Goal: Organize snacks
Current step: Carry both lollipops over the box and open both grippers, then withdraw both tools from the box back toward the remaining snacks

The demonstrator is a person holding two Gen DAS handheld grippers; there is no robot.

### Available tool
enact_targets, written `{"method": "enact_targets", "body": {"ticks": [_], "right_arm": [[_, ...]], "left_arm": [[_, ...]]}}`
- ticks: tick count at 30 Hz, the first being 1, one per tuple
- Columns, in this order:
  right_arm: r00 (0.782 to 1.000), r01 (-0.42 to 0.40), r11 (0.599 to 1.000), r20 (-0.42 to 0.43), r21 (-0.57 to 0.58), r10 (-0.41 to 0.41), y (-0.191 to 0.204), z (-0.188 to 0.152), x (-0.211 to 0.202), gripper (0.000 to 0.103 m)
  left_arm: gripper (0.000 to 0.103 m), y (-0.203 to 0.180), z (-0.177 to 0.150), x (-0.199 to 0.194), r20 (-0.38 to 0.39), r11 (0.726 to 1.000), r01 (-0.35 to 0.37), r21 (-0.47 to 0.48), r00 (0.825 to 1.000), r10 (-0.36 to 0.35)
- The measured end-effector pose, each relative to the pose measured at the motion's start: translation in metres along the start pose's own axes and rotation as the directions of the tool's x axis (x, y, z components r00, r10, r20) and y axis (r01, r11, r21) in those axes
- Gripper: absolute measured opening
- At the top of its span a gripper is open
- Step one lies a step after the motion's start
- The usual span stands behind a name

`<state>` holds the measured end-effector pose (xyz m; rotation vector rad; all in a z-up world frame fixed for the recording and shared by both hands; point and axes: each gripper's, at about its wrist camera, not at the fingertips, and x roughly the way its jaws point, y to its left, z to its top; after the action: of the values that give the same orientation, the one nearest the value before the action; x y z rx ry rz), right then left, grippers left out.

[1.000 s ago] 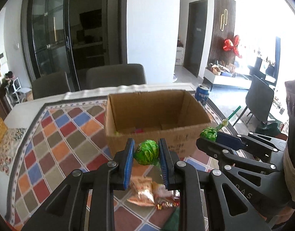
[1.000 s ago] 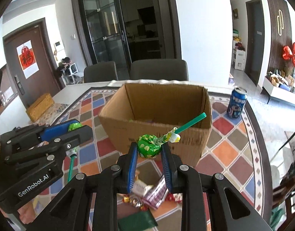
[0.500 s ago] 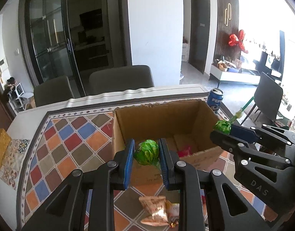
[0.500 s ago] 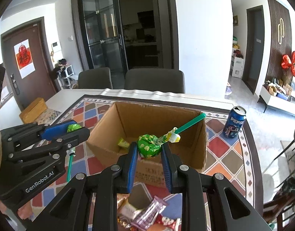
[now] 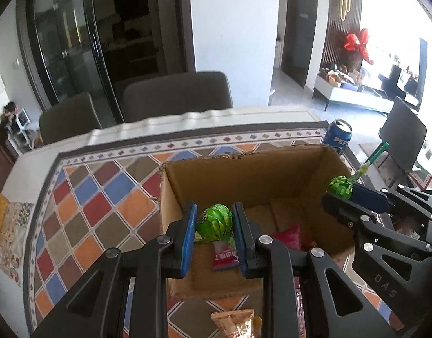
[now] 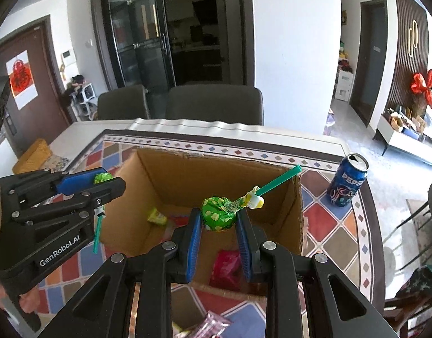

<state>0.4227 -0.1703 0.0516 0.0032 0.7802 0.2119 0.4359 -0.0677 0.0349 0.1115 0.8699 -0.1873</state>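
Nearest, left gripper (image 5: 214, 222): blue pads clamped on a green-wrapped lollipop (image 5: 215, 222), held above the cardboard box (image 5: 244, 174). Right gripper (image 6: 218, 219): likewise closed on a second green lollipop (image 6: 218, 216), its teal stick angled up to the right over the same box. Box interior: pink packet (image 5: 287, 235), yellow sweet (image 6: 157, 215). Beyond, on the patterned bench (image 5: 103, 197): blue Pepsi can (image 6: 347, 183).

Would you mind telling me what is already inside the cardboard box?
Inside the cardboard box lie a small yellow packet and red and pink packets. The claws and their green lollipops cover part of the floor, so anything beneath them is hidden.
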Motion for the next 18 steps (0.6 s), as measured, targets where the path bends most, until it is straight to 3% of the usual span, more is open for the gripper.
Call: {"method": "enact_targets", "body": {"ticks": [1, 2, 3, 5, 12, 18], "right_arm": [[1.000, 0.003, 1.000, -0.005, 0.005, -0.003, -0.001, 0.002, 0.004, 0.026], [1.000, 0.001, 1.000, -0.010, 0.014, -0.001, -0.003, 0.003, 0.007, 0.027], [1.000, -0.001, 1.000, -0.017, 0.023, 0.001, -0.005, 0.004, 0.009, 0.035], [1.000, 0.008, 0.999, -0.027, 0.040, -0.007, -0.006, 0.006, 0.010, 0.053], [0.998, 0.052, 0.998, 0.017, 0.026, -0.052, -0.003, -0.004, -0.012, 0.054], [0.998, 0.038, 0.999, 0.040, 0.031, -0.039, 0.001, -0.016, -0.031, 0.054]], "left_arm": [[0.032, 0.002, 0.001, 0.000, 0.000, 1.000, -0.006, -0.007, 1.000, 0.006], [0.042, 0.003, 0.002, 0.000, 0.005, 1.000, -0.016, -0.015, 1.000, 0.016], [0.051, 0.004, 0.002, -0.003, 0.014, 1.000, -0.023, -0.019, 1.000, 0.023], [0.053, 0.005, 0.001, -0.009, 0.026, 0.999, -0.035, -0.015, 0.999, 0.035], [0.060, 0.004, -0.014, -0.032, 0.054, 0.999, -0.041, -0.014, 0.998, 0.042], [0.062, 0.000, -0.031, -0.049, 0.074, 0.999, -0.038, -0.007, 0.997, 0.038]]}}
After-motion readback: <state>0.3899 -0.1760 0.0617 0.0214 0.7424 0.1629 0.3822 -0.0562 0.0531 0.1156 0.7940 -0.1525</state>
